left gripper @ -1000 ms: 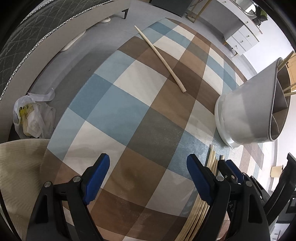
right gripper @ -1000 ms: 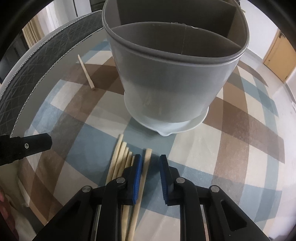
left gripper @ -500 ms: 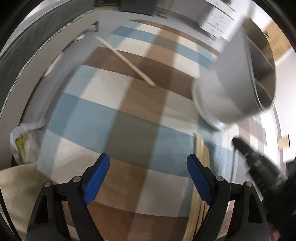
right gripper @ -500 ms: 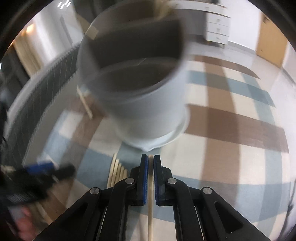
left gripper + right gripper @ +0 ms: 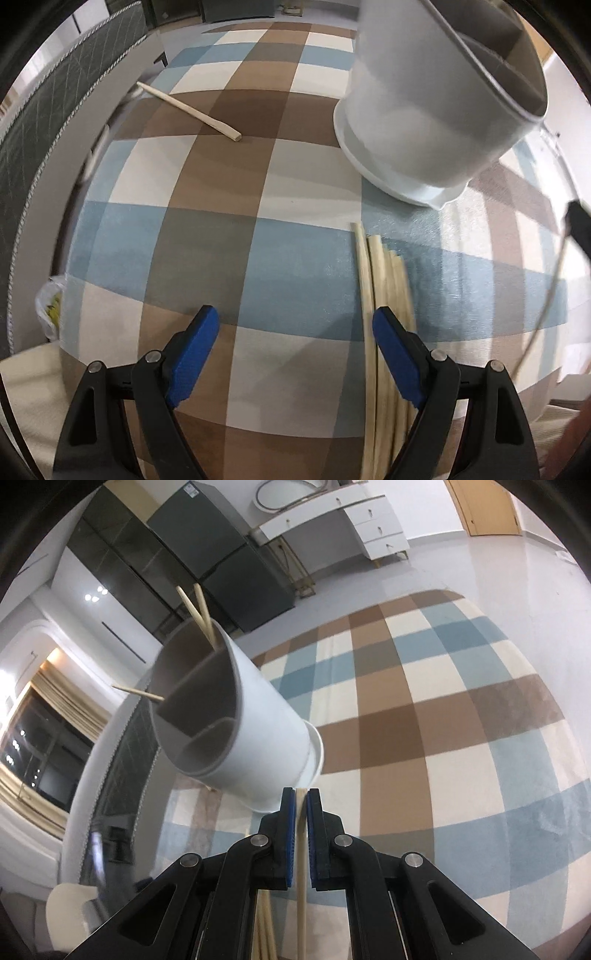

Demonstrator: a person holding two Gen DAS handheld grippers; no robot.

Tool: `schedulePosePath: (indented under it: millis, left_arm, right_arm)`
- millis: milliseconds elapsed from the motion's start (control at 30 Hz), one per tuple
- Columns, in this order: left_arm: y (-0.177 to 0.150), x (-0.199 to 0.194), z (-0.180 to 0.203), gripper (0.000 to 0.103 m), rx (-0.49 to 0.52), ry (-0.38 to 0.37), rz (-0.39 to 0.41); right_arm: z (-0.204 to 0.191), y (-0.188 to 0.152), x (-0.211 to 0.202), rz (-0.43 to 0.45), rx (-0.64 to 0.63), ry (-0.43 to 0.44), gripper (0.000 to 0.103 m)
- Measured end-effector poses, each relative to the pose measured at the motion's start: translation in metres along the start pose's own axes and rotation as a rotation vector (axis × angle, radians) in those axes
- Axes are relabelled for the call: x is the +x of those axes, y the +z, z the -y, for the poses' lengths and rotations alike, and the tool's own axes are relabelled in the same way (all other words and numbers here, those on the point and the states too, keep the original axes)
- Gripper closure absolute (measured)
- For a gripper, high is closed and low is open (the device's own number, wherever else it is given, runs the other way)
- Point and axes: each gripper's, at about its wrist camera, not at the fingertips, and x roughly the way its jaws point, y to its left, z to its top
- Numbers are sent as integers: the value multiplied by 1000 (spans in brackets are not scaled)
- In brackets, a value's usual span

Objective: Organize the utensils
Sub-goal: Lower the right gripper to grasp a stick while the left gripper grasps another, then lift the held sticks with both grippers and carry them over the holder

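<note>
A white divided utensil holder stands on the checked tablecloth; in the right wrist view the holder has three wooden chopsticks sticking out of its far compartments. A bundle of several wooden chopsticks lies in front of the holder, beside my left gripper's right finger. My left gripper is open and empty above the cloth. My right gripper is shut on one chopstick, lifted and pointing toward the holder's base. A single chopstick lies apart at the far left.
A quilted grey headboard or sofa edge runs along the left. A plastic bag sits low at the left. A dark fridge and a white dresser stand in the background.
My right gripper closed on one chopstick from the bundle and lifted it, tilting upward. My left gripper swung right, toward the bundle and holder, staying open.
</note>
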Motion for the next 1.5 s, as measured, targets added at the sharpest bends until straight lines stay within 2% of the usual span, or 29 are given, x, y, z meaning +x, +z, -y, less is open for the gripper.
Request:
schedulePosePath:
  millis: [200,267,300,367,433,467,533,667,700,800,900,1033,1133,1200,1367,1500]
  left_arm:
    - [-1,2,5,22,24,25,12]
    - [0,0,8,29,33,23,22]
    - [2,-1,10,35,46,20,28]
    - [5,-1,17,41,71,15,34]
    - [7,-3,23,57,90,5,40]
    - [8,-3,26,61,103,1,40]
    - [11,-2,35,78,126,-7,40]
    - [15,-1,43,94,144,-30,57]
    - [16,0,43,101,136,-42,66]
    - [19,2,45,102,128,-73,74]
    - [17,-3,41,102,115,-138,87]
    - [16,-33,31,102,120,-197,204]
    - [1,-69,18,102,111,-224,322]
    - [-8,-86,10,102,109,-237,374]
    - [-26,-117,19,102,120,-257,463]
    - [-30,-121,24,102,125,-253,466]
  right_arm:
    - [-9,3,-12,41,-25,7,98]
    - [-10,4,-14,54,-25,7,98]
    - [-10,5,-16,57,-20,11,98]
    - [-10,6,-17,63,-7,14,98]
    - [-9,8,-16,68,-6,13,98]
    - [-9,8,-15,70,-7,9,98]
    - [-8,8,-13,69,-4,7,98]
    - [-3,8,-9,57,10,3,98]
    - [-1,7,-8,56,9,-1,98]
    - [2,8,-10,67,1,-8,98]
    - [2,8,-14,78,1,-7,98]
    - [-13,2,-28,122,-66,-2,98]
    - [-27,-5,-43,170,-124,0,98]
    - [-35,-10,-54,209,-160,-2,98]
    - [-48,-29,-75,271,-189,-7,98]
    - [-57,-40,-88,316,-220,-30,98]
